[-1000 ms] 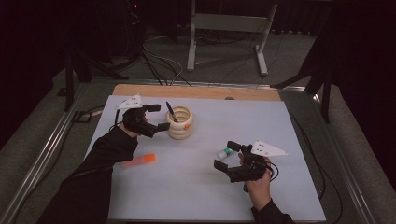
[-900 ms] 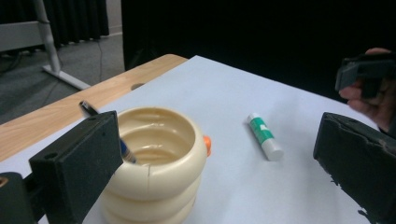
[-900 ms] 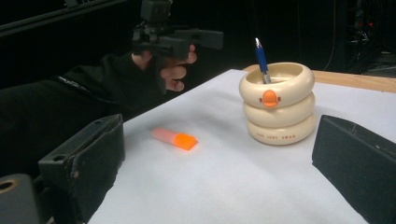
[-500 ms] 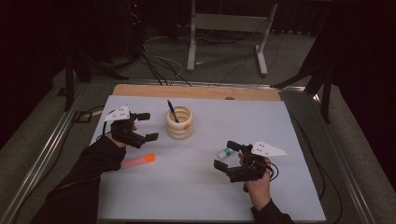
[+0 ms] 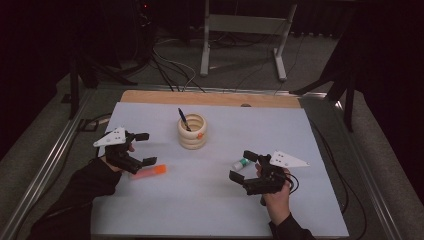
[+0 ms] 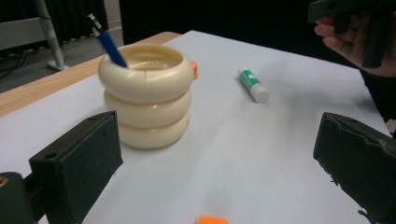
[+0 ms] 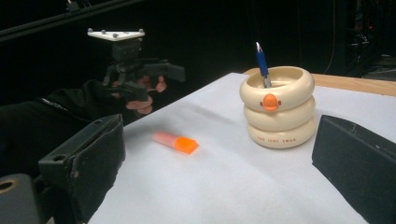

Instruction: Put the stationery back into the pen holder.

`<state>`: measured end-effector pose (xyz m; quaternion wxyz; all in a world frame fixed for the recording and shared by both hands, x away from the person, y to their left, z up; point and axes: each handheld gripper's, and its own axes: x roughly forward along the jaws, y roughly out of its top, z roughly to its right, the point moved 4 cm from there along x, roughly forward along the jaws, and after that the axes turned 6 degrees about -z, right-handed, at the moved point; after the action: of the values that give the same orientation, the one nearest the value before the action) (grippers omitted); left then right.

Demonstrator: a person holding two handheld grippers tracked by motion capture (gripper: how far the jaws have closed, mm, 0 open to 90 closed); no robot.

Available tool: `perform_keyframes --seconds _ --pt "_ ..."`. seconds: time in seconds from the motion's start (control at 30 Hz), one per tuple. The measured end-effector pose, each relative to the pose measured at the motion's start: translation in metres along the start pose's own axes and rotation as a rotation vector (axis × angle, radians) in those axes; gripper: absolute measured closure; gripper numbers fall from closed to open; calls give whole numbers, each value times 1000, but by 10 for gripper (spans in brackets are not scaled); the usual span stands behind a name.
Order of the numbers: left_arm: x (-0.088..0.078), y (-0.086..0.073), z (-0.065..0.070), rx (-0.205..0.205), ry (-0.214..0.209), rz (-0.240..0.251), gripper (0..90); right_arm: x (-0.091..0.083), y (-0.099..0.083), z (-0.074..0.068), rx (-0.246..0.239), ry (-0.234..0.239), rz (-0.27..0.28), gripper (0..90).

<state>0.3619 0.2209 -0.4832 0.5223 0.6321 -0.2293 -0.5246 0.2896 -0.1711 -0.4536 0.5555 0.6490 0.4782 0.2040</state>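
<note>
At the left of the high view, the left tool (image 5: 141, 148) hangs just over the table (image 5: 310, 145), jaws spread wide with nothing between them; a grey three-cornered plate sits on top of it. Just beside its lower jaw, toward the middle of the table, lies the orange highlighter (image 5: 148, 171), flat on the pale sheet and touched by neither tool. In the right gripper view the highlighter (image 7: 176, 142) shows a brighter orange cap at one end and a paler body; any print on it is too blurred to read.

Farther right and toward the far edge stands the cream pen holder (image 5: 192, 131), shaped like three stacked rings, upright, with a blue pen (image 5: 184, 119) leaning inside it. The right gripper view shows an orange beak-like knob on the holder (image 7: 278, 106) and a small line of lettering low on the bottom ring, too fine to make out with certainty.

Right of the holder a white glue stick (image 5: 241, 163) with a green band lies on its side; its label cannot be read.

Just beside it the right tool (image 5: 243, 165) is held low, its jaws wide apart and empty.
</note>
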Motion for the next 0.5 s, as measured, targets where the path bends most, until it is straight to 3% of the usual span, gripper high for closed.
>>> perform_keyframes --seconds 0.33,0.5 --pt "-16 -25 3 -35 10 -49 15 -1 0 0 6 2 4 25" --pt "-20 -41 7 -23 41 -96 17 -1 0 1 10 1 6 25"
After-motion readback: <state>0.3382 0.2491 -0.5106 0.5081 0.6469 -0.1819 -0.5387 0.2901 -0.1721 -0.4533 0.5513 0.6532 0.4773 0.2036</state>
